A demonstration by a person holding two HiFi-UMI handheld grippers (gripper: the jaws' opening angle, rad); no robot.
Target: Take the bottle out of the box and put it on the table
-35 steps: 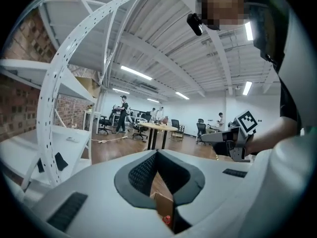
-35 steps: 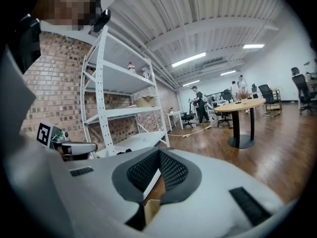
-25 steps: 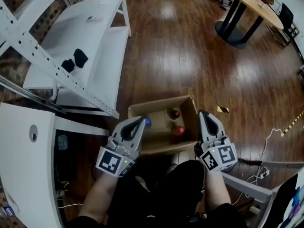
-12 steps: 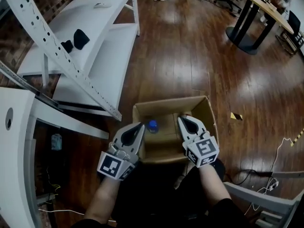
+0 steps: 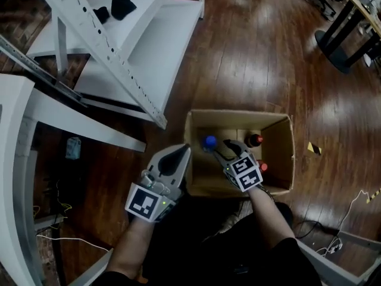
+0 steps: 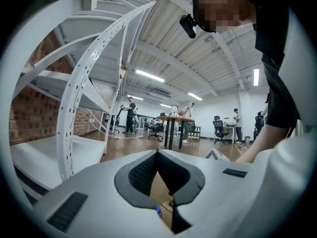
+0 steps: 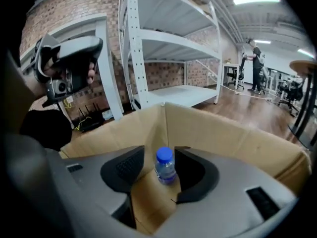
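Observation:
An open cardboard box (image 5: 241, 113) stands on the wooden floor. Inside it are a clear bottle with a blue cap (image 5: 209, 142) and two red-capped bottles (image 5: 255, 140). My right gripper (image 5: 221, 148) reaches down into the box, just short of the blue-capped bottle. In the right gripper view that bottle (image 7: 165, 170) stands upright between the jaws of the right gripper (image 7: 159, 150), which are opening, and no pad presses on it. My left gripper (image 5: 181, 154) hovers at the box's near left rim. Its tips (image 6: 159, 151) meet and hold nothing.
White metal shelving (image 5: 137, 46) runs along the upper left, and a white table (image 5: 12, 159) stands at the left. A dark desk base (image 5: 342, 46) is at the upper right. A strip of yellow-black tape (image 5: 314, 148) lies on the floor right of the box.
Both grippers have dropped toward the box. The right one has swung down and left into it, up to the blue-capped bottle, and its jaws have parted.

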